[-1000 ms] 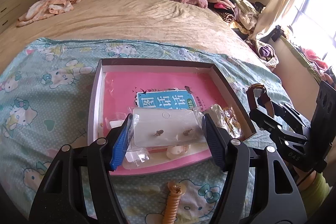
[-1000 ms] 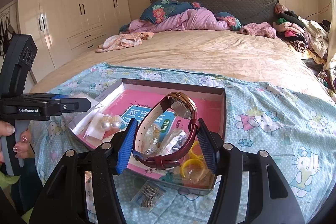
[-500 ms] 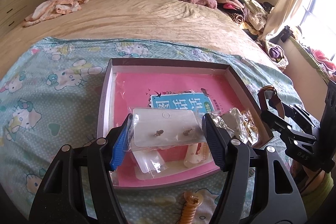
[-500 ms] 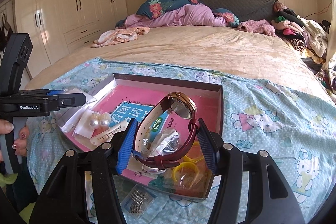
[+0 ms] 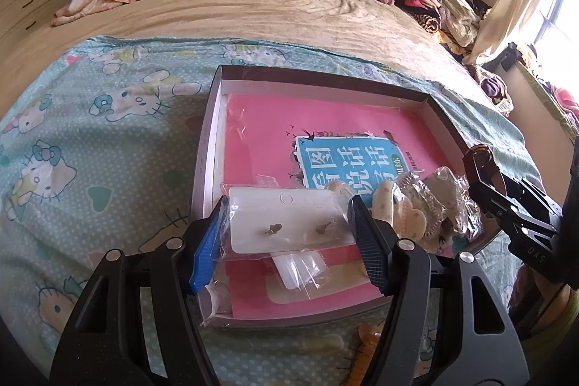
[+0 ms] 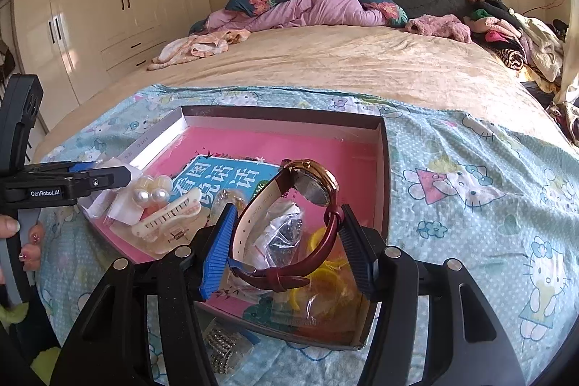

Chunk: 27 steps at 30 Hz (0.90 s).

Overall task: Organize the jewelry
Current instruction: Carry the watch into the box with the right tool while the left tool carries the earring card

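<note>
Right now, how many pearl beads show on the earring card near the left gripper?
2: the pearls sit side by side on a card in the box, beside the white hair clip. Others may be hidden under the bags.

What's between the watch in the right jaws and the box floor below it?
The watch hangs over a clear packet and yellow rings in the box. Bare pink floor lies farther back.

Left gripper [image 5: 287, 234] and right gripper [image 6: 286, 246] angled downward, side by side, jaws part-open yet each clamped on a load.
</note>
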Motion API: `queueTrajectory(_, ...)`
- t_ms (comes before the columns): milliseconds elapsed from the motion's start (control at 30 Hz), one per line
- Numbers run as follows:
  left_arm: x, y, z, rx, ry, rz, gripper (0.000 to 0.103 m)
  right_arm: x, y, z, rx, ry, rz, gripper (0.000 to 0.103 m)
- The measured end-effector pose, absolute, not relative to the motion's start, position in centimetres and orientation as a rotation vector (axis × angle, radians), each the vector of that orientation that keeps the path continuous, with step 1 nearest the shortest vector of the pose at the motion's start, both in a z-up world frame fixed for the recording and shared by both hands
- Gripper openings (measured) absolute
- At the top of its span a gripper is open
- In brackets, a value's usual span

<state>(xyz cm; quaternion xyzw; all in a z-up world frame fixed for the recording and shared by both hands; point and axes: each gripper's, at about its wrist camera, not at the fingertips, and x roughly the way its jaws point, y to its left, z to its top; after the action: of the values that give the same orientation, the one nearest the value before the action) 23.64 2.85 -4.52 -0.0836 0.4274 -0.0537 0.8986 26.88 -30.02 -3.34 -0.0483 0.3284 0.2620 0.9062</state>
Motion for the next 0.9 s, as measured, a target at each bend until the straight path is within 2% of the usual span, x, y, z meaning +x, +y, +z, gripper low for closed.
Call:
queueTrajectory(667,23.7,2.7,-5.7,-0.178,0.905,-0.117,0.057,27.3,-30.7,-4.9,-0.063,0.715,0.502,0.059)
queueTrajectory(800,23.8,2.5,-5.7,-0.178,0.909,-0.122,0.057,27.1,-30.9,-4.6,-0.053,0.713,0.498,0.073)
queueTrajectory(900,23.9,2.4,-5.5,-0.175,0.91,-0.124,0.057,26.8,-31.2,-4.2,-0.041,0.706,0.494,0.078)
